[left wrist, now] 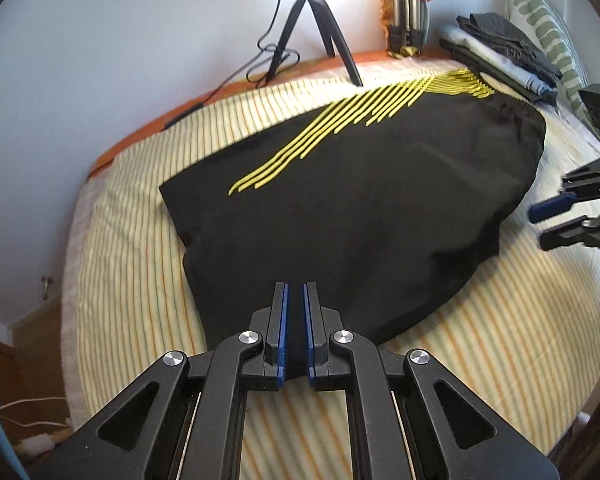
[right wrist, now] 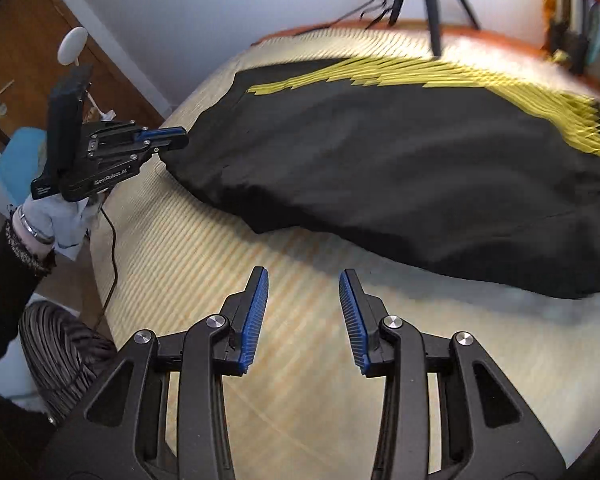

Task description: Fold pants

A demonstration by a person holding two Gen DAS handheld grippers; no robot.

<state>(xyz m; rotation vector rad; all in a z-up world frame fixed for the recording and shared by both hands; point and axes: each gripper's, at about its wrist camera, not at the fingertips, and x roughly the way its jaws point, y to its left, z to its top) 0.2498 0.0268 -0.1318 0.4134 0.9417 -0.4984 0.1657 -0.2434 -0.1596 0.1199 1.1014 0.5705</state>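
Note:
Black pants [left wrist: 360, 184] with yellow stripes lie folded on a striped bed; they also show in the right wrist view [right wrist: 400, 160]. My left gripper [left wrist: 294, 292] is shut on the near edge of the pants, black cloth pinched between its blue pads. From the right wrist view the left gripper [right wrist: 182, 138] holds the pants' left corner, slightly lifted. My right gripper [right wrist: 303, 280] is open and empty over the bedspread, just short of the pants' near edge. It shows at the right edge of the left wrist view [left wrist: 548, 224].
The striped bedspread [left wrist: 140, 240] covers the bed. A stack of folded clothes [left wrist: 500, 52] and a green patterned pillow [left wrist: 548, 28] lie at the far right. A black tripod [left wrist: 316, 20] with a cable stands at the far edge. A wooden door [right wrist: 20, 52] is left.

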